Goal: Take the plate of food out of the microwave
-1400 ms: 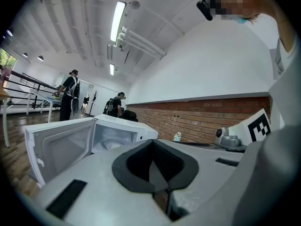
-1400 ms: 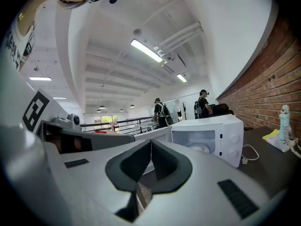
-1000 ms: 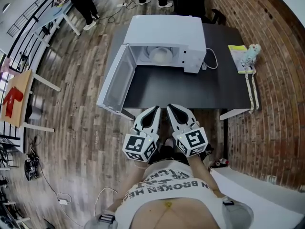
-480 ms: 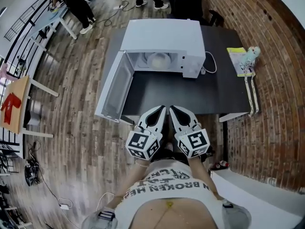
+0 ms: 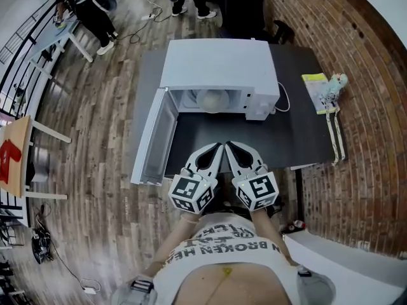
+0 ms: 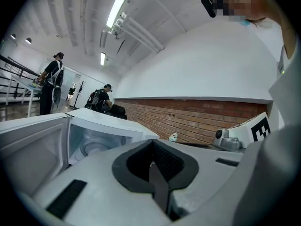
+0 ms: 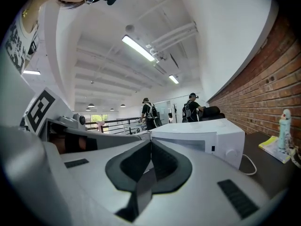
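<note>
A white microwave (image 5: 219,65) stands on a dark table (image 5: 267,138), its door (image 5: 152,138) swung open to the left. Inside its cavity sits a pale plate of food (image 5: 212,98), which also shows dimly in the left gripper view (image 6: 94,147). My left gripper (image 5: 219,146) and right gripper (image 5: 229,145) hover side by side over the table's near edge, short of the microwave. Both are shut with nothing between the jaws. In the right gripper view the microwave's front with its knob (image 7: 230,153) lies ahead to the right.
A yellow booklet and a small toy figure (image 5: 327,84) lie at the table's right end by a brick wall (image 5: 362,107). A white cable (image 5: 284,97) runs from the microwave. People stand on the wood floor at the far left (image 5: 82,5).
The head view has shifted, so the table and microwave sit a little lower and nearer in frame. Both grippers stay shut, held together in front of the body.
</note>
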Tool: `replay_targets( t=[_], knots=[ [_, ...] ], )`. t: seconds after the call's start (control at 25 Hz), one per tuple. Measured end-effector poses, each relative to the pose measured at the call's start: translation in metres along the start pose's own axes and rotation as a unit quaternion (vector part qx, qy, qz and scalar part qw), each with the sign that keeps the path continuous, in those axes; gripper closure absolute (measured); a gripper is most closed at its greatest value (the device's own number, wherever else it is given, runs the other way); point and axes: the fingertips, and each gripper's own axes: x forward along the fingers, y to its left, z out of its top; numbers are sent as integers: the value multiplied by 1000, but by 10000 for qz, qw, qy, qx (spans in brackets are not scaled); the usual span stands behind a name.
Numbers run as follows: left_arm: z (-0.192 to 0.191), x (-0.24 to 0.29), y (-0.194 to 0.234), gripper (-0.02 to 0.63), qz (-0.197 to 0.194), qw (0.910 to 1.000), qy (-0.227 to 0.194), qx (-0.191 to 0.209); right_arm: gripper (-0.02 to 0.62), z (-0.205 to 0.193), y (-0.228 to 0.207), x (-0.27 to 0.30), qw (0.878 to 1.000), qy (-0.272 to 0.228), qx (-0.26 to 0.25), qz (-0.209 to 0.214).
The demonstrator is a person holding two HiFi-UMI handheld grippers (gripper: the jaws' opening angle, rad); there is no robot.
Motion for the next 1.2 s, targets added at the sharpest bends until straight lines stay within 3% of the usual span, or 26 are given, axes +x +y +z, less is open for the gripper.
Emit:
replay_targets(
  t=[0.28,0.6,0.88,1.2],
  knots=[
    [13,21,51,600,-124,9999,25,-27,588,1,-20,49,9993,76,27,-353],
    [7,26,97,600,-33,9997,134,-192,588,-12,-27,88,9986,252,74,-467],
    [3,40,115,600,244,9991,149,-327,588,-20,-45,102,9986,381,215,-284],
    [11,88,109,600,629,9975,181,-269,588,-8,-93,105,9986,468,237,43]
  ],
)
